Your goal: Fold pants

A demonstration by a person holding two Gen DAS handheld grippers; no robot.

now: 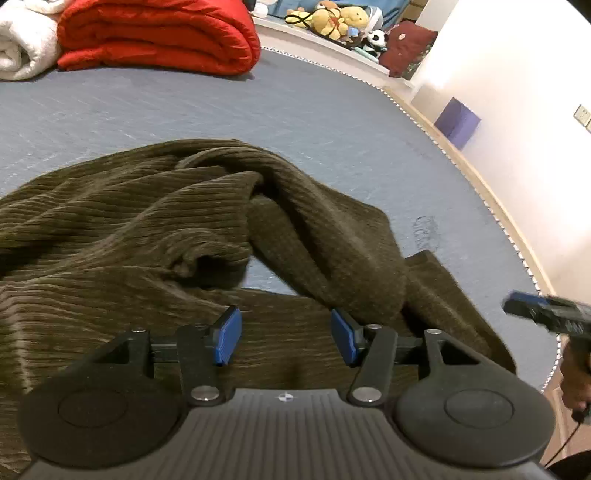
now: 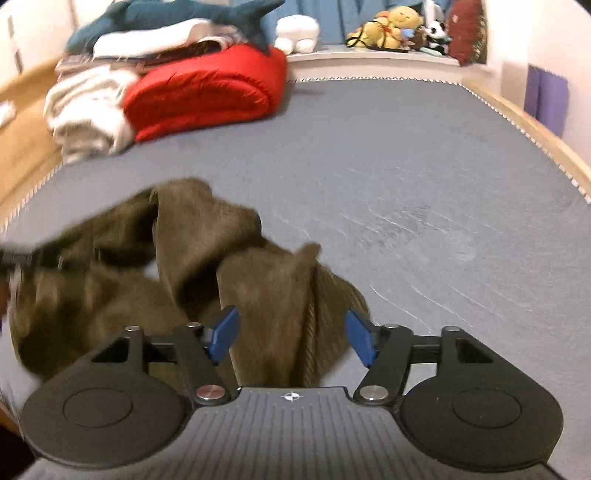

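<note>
Grey bed [image 1: 295,110]: crumpled olive corduroy pants [image 1: 147,221], likely soft, limp, fairly heavy. Left gripper [image 1: 286,338] and right gripper [image 2: 291,338] hover open, empty; the corded seam edge [image 2: 312,332] looks a sound hold.

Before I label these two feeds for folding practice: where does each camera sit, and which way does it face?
Left wrist: rides the left gripper, angled down over the brown pants; its open blue pads and the right gripper at the right edge show.
Right wrist: rides the right gripper, angled down at the pants; open pads show.
Shared: pants, grey bed, red quilt.
</note>
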